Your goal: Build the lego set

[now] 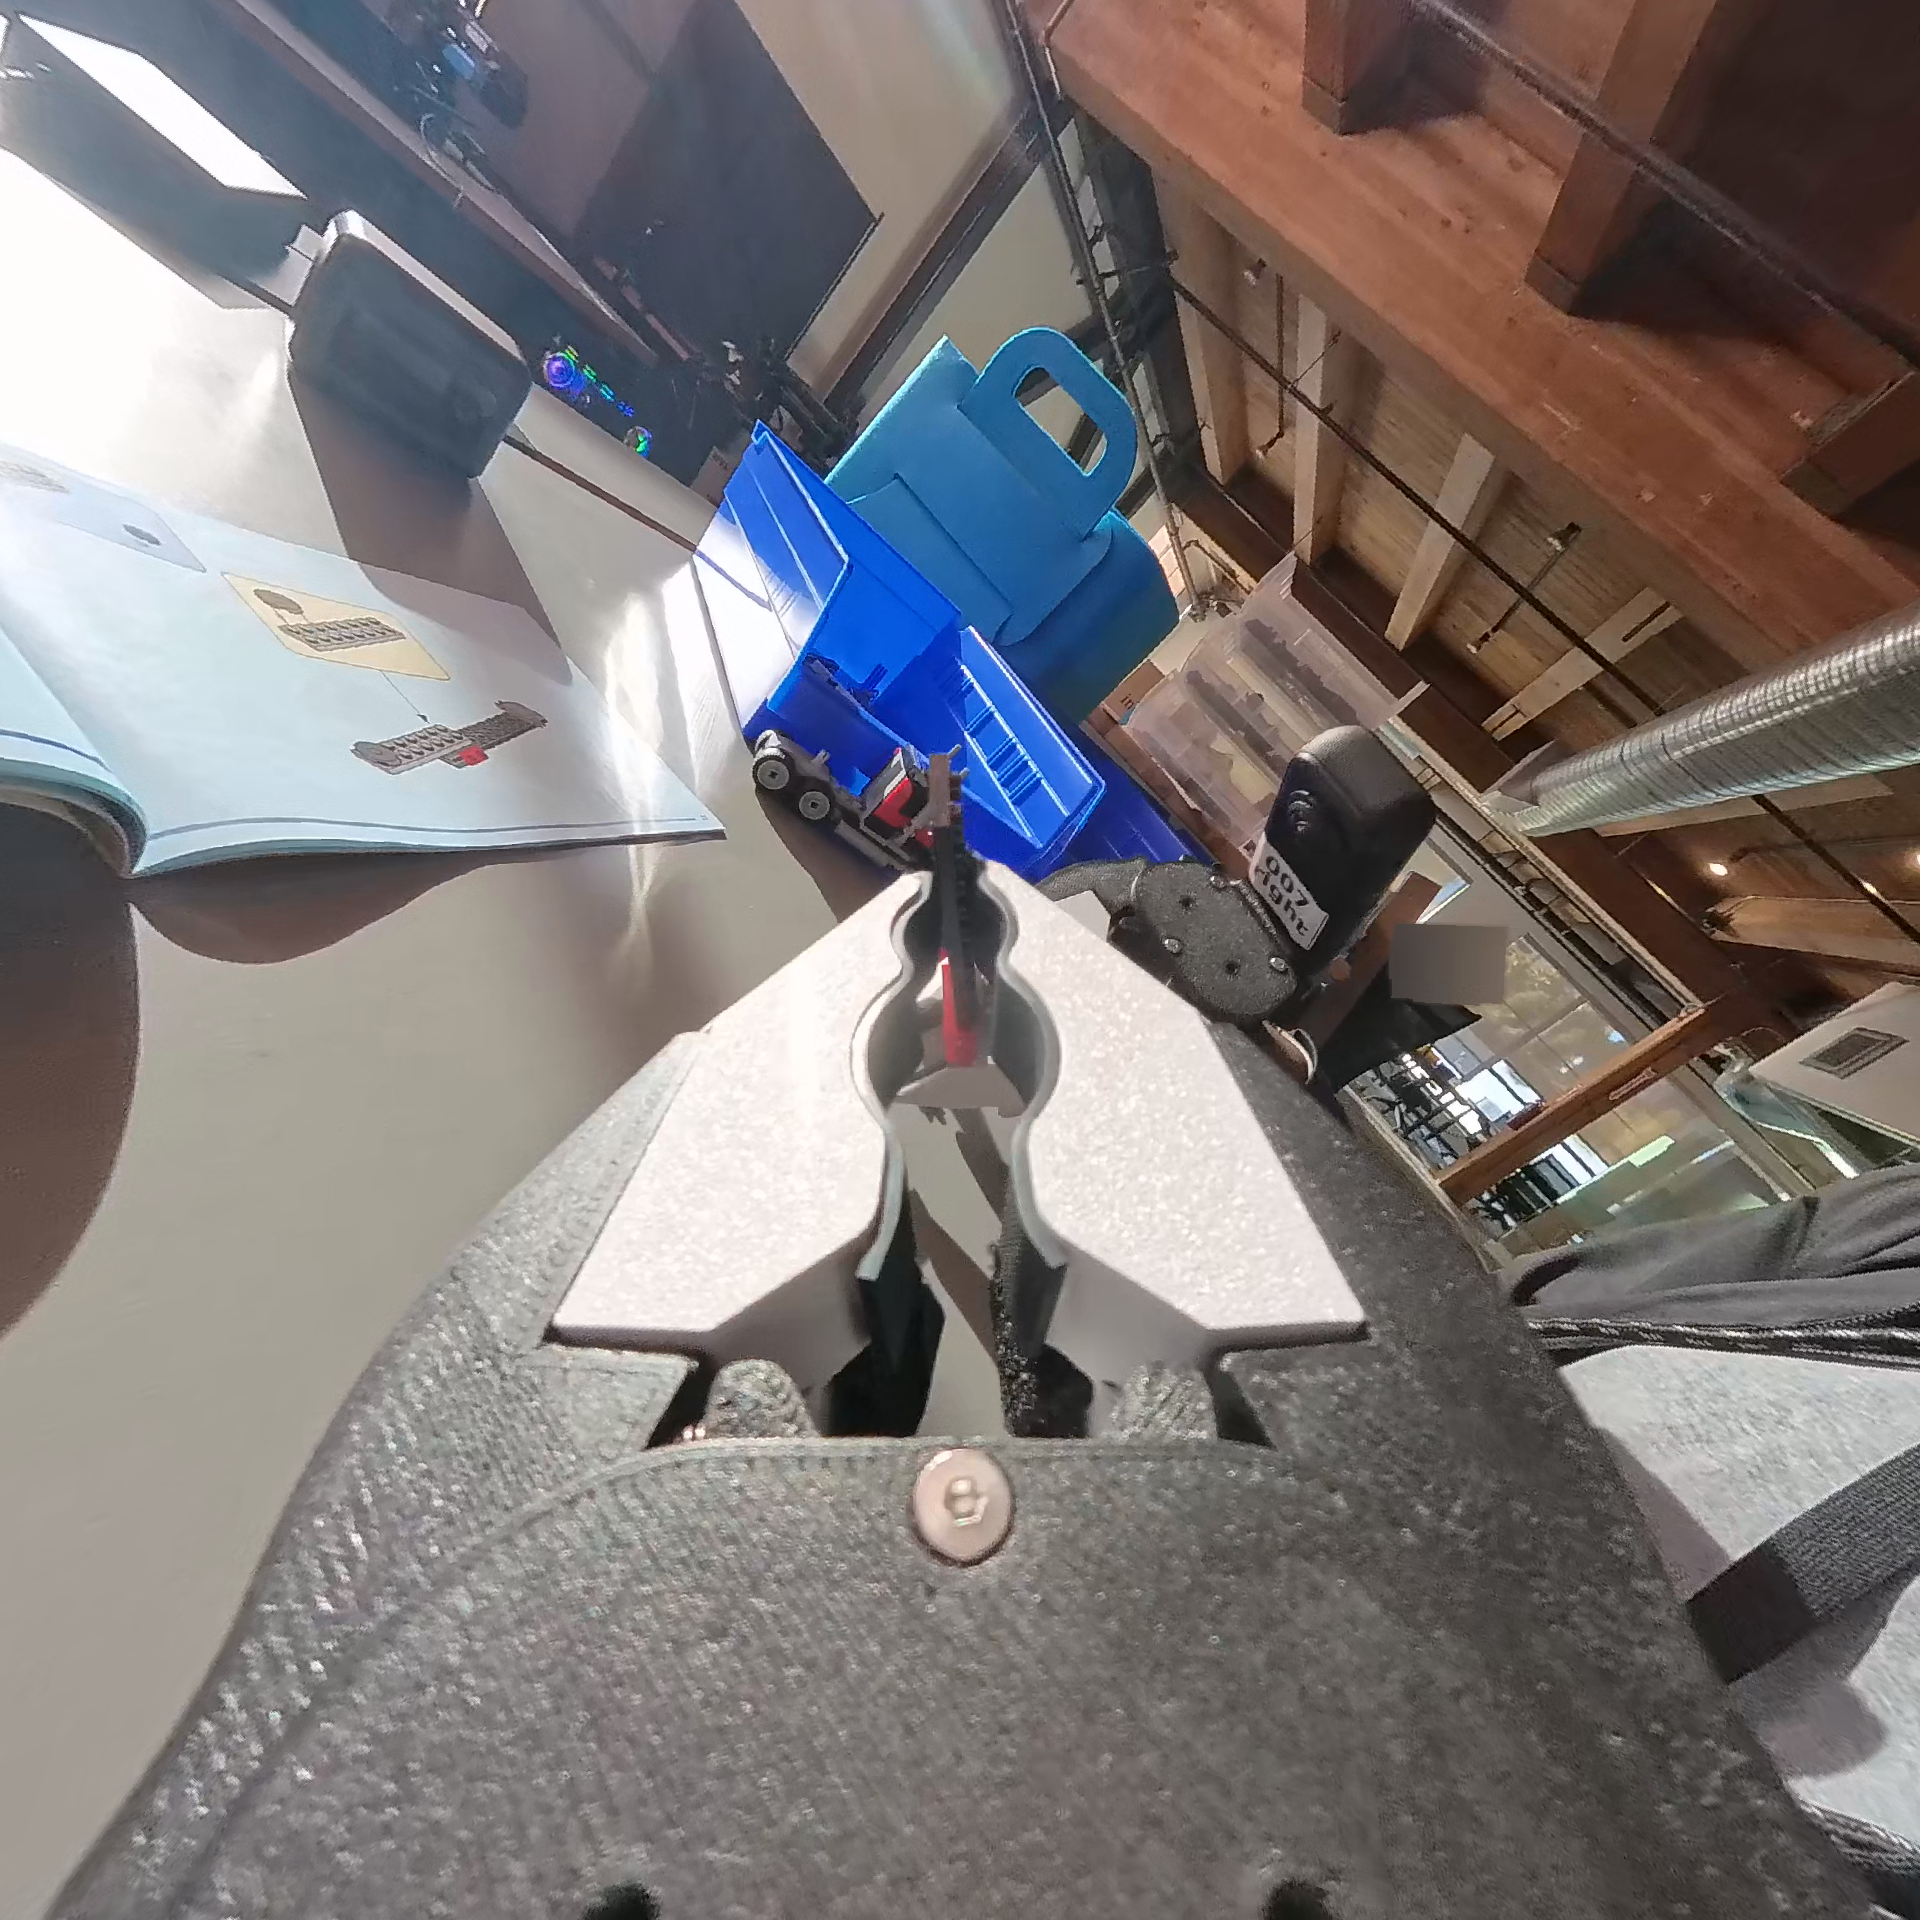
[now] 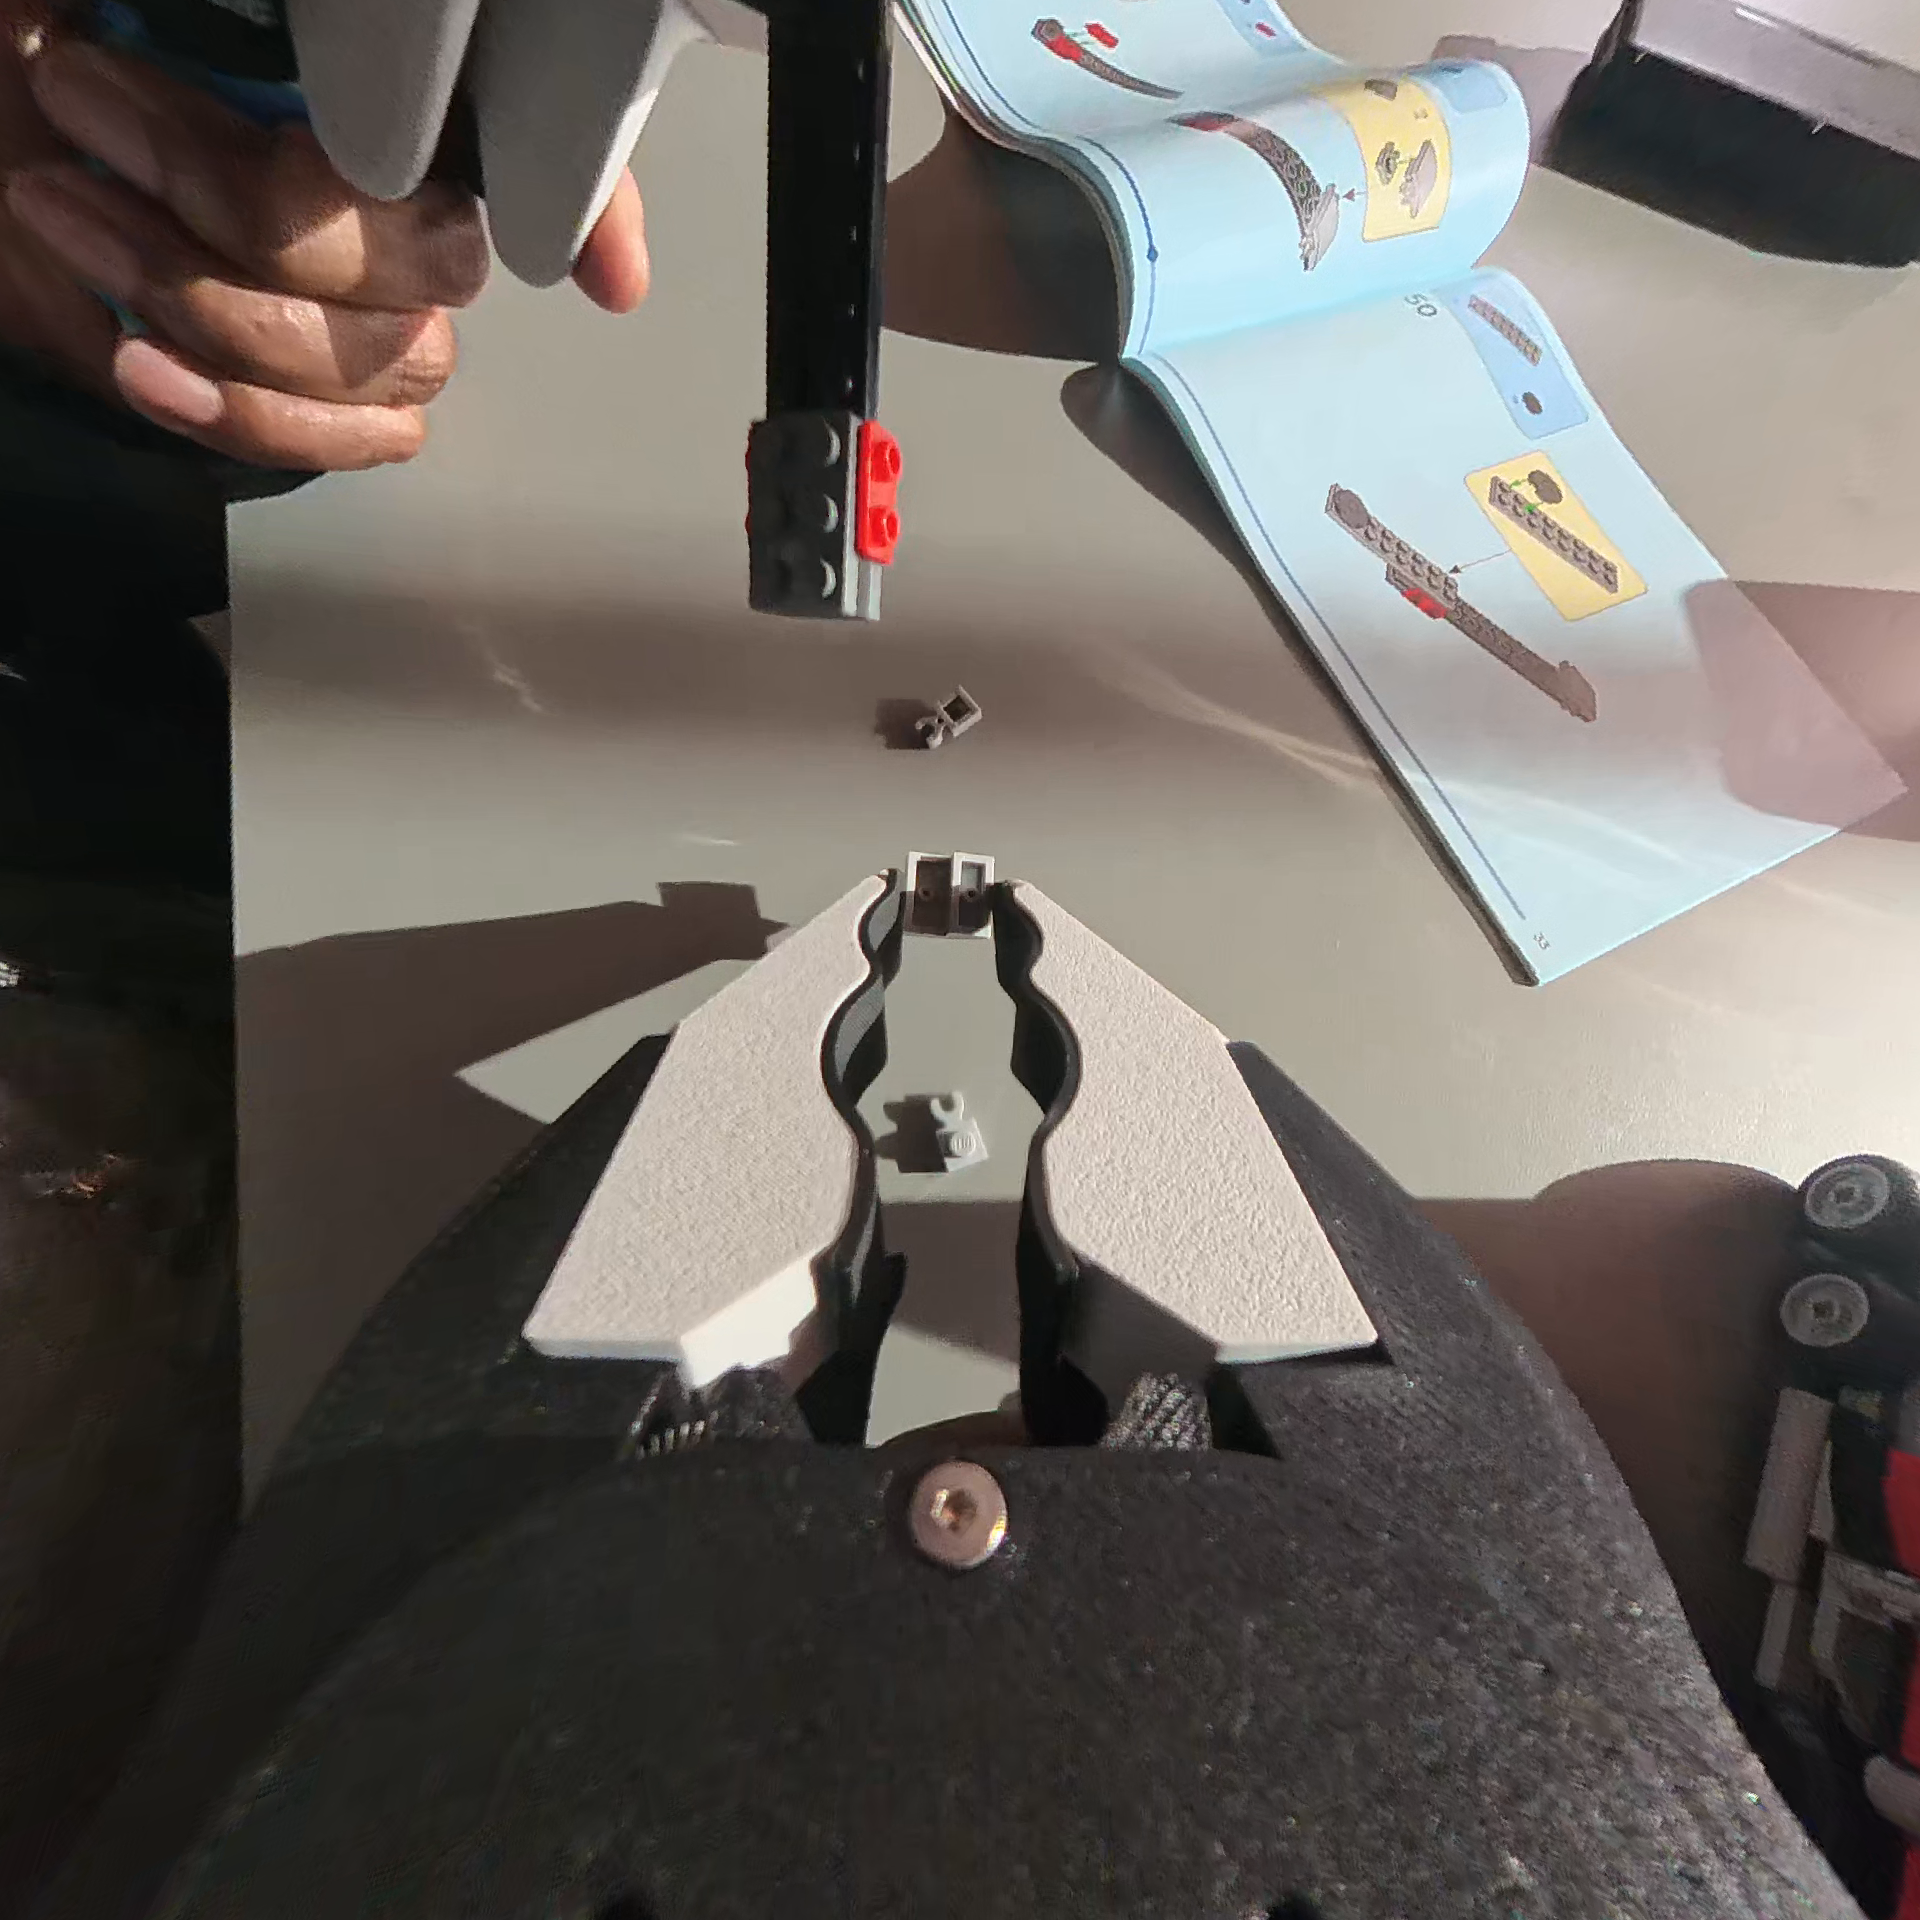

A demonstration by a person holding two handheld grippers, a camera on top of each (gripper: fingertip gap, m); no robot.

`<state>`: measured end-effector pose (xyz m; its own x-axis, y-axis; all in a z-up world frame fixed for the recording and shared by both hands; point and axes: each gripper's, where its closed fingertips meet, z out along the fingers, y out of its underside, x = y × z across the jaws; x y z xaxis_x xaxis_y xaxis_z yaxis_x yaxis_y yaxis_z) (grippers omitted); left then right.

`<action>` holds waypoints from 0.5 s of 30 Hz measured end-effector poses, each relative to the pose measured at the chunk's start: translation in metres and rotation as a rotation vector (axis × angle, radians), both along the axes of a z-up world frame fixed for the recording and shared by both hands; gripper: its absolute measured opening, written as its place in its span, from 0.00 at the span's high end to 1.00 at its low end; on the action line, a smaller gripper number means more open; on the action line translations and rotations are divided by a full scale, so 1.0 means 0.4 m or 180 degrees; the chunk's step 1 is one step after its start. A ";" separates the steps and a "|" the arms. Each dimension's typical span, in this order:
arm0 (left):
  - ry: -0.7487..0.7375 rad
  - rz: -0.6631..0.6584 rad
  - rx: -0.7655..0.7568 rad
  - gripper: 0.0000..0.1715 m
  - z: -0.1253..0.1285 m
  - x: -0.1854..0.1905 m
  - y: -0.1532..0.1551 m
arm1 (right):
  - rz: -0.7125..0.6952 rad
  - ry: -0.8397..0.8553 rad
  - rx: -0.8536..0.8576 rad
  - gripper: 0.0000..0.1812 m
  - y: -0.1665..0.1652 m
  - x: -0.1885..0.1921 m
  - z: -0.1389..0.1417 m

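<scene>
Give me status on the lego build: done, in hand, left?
Done: a wheeled truck section stands by the blue bin. In hand: the left gripper holds a long black beam with a red piece; the right gripper pinches a small grey bracket. Left: joining them, plus two loose grey pieces on the table.

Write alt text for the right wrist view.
The right gripper pinches a small light grey clip brick above a grey table, facing a long black beam with dark grey and red end bricks held by the left gripper. An open light blue instruction booklet lies at right.
</scene>
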<state>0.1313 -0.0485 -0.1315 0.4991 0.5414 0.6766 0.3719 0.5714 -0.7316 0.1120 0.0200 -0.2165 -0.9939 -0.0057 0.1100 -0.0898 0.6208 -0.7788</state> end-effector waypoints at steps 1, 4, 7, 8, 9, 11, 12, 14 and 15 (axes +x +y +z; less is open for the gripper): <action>-0.0018 0.0007 -0.0042 0.97 -0.004 0.000 -0.002 | 0.0009 -0.0003 0.0005 0.90 -0.002 0.000 0.000; -0.0083 0.0076 -0.0202 0.97 -0.017 0.000 -0.015 | 0.0030 0.0007 0.0079 0.90 -0.005 -0.003 -0.008; -0.0153 0.0121 -0.0344 0.97 -0.031 0.000 -0.027 | 0.0037 -0.0002 0.0131 0.89 -0.007 -0.006 -0.016; -0.0169 0.0124 -0.0377 0.97 -0.034 0.000 -0.028 | 0.0036 -0.0012 0.0136 0.88 -0.007 -0.006 -0.017; -0.0179 0.0122 -0.0404 0.97 -0.037 0.001 -0.029 | 0.0029 -0.0010 0.0130 0.87 -0.006 -0.007 -0.016; -0.0186 0.0101 -0.0430 0.97 -0.039 0.002 -0.026 | -0.0010 0.0003 0.0134 0.85 0.001 -0.011 -0.013; -0.0185 0.0082 -0.0436 0.97 -0.039 0.003 -0.024 | -0.0042 0.0014 0.0150 0.84 0.010 -0.014 -0.012; -0.0181 0.0052 -0.0448 0.97 -0.040 0.005 -0.020 | -0.0114 0.0043 0.0182 0.83 0.038 -0.020 -0.007; -0.0178 0.0040 -0.0448 0.97 -0.039 0.006 -0.019 | -0.0145 0.0045 0.0192 0.83 0.058 -0.022 -0.005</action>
<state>0.1338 -0.0560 -0.1473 0.4554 0.6389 0.6201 0.4076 0.4696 -0.7832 0.1033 0.0432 -0.2184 -0.9916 0.0325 0.1250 -0.0712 0.6702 -0.7388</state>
